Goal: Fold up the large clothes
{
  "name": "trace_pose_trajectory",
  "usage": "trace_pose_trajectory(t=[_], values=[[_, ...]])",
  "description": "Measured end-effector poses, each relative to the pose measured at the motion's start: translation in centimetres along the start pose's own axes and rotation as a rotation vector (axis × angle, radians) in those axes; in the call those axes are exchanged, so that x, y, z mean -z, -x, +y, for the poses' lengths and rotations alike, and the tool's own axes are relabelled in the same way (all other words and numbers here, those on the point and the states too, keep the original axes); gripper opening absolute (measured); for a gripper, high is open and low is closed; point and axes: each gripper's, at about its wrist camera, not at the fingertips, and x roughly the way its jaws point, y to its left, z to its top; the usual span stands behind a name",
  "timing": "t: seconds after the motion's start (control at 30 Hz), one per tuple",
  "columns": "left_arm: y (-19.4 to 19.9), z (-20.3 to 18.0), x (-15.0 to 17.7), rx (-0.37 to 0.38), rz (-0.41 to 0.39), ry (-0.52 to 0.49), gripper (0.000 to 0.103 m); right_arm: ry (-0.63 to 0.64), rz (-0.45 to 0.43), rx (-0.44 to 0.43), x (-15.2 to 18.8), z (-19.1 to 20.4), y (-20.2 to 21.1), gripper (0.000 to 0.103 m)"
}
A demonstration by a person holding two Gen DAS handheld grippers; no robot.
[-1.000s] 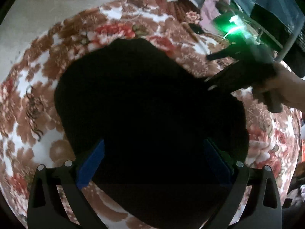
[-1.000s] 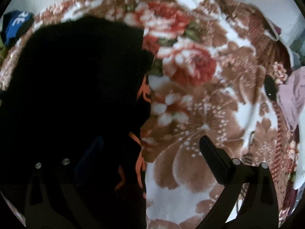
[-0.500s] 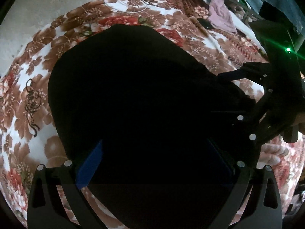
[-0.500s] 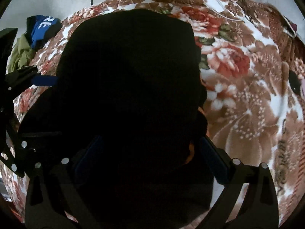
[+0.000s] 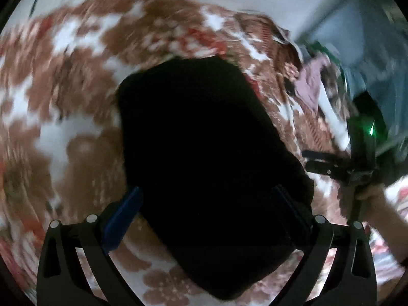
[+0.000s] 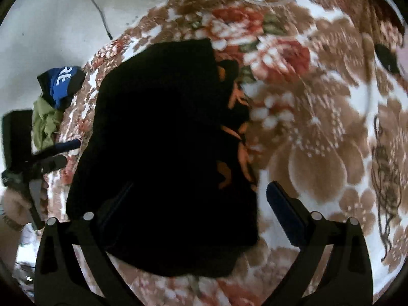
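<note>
A black garment (image 5: 204, 158) lies folded into a compact block on the floral blanket (image 5: 63, 132). In the right wrist view the same garment (image 6: 163, 153) shows orange print along its right edge. My left gripper (image 5: 204, 209) is open, held above the garment's near end with nothing between its fingers. My right gripper (image 6: 196, 204) is open too, above the garment's near right part. Each gripper shows in the other's view, the right one (image 5: 329, 163) at the right side, the left one (image 6: 48, 153) at the left side, both off the garment.
A pile of clothes, blue and green (image 6: 56, 94), lies at the blanket's left edge by the pale wall. Pink and other clothes (image 5: 313, 86) lie at the far right. A cable (image 6: 99, 10) hangs on the wall. A small dark object (image 6: 387, 56) lies on the blanket.
Both grippers have pulled back and up from the garment, and the views have swung. The garment now lies as a narrower folded block. The right gripper has moved off to the garment's side.
</note>
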Motion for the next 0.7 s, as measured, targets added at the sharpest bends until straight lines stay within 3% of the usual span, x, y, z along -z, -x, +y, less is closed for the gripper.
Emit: trace_pose_trajectory(t=[0.1,0.23,0.3,0.53,0.7], values=[[-1.3,2.2,0.9,0.048,0.074,0.075,0.098,-0.027,0.057,-0.044,0.2,-1.1,-1.0,0.099],[-3.1,4.1,2.4,0.140,0.106,0.185,0.099,-0.092,0.117,-0.146,0.4,-1.9,-3.1,0.099],[-4.0,4.9,2.9,0.206,0.099,0.254,0.099,-0.104,0.145,-0.152,0.5,-2.0,-4.3,0.099],[-6.3,5.4,3.9,0.331,0.091,0.354,0.099,-0.166,0.198,-0.211,0.7,-3.3,-7.0,0.099],[-8.0,4.9,3.9,0.370,0.110,0.375,0.099,-0.209,0.224,-0.261,0.7,-3.9,-8.5,0.100]])
